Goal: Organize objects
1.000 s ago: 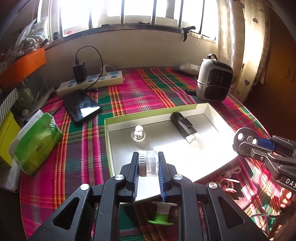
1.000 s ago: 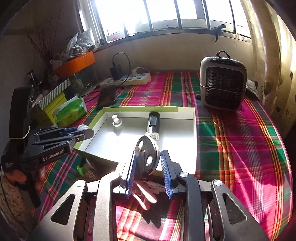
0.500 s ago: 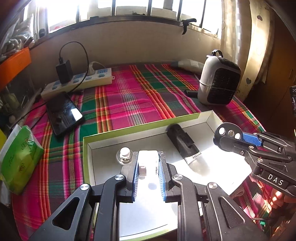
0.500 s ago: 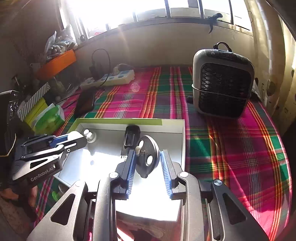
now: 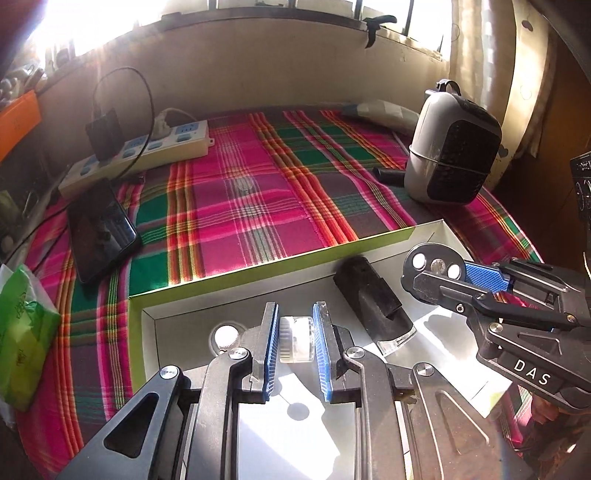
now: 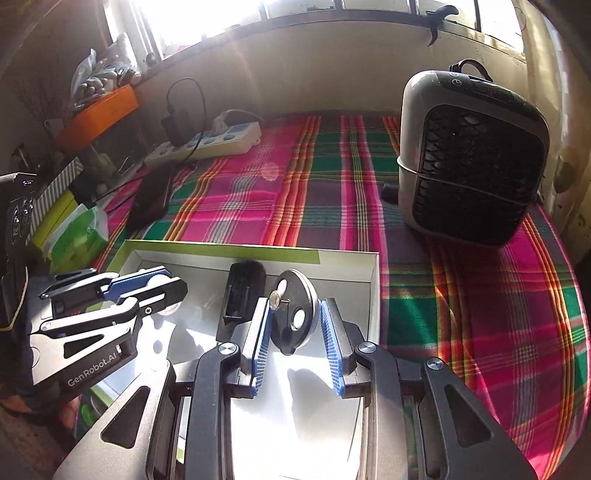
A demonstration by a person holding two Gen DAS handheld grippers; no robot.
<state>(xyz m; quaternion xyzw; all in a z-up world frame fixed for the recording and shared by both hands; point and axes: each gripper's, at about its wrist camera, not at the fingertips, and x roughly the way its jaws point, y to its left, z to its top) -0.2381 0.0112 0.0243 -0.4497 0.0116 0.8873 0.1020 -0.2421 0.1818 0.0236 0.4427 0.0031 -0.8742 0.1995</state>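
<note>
My left gripper (image 5: 294,341) jaws clamp small jar (image 5: 296,339) | right gripper (image 6: 293,326) jaws clamp black disc (image 6: 294,316) | both directly above white tray (image 6: 373,295), disc toward its right wall

Small clear jar held over the open box

A clear jar (image 5: 297,339) is clamped in the left gripper (image 5: 295,345) above the white box (image 5: 258,258); a black disc (image 5: 434,264) is gripped by the right gripper (image 5: 480,277) alongside.

Window (image 6: 229,14): far ahead of the tongs, glaring with sun.
Wall (image 5: 258,70): beige, below the sill.
Curtain (image 5: 480,55): pale, ahead and right.
Cloth (image 5: 236,206): pink-green plaid, lying under the tongs, sun-streaked.
</note>
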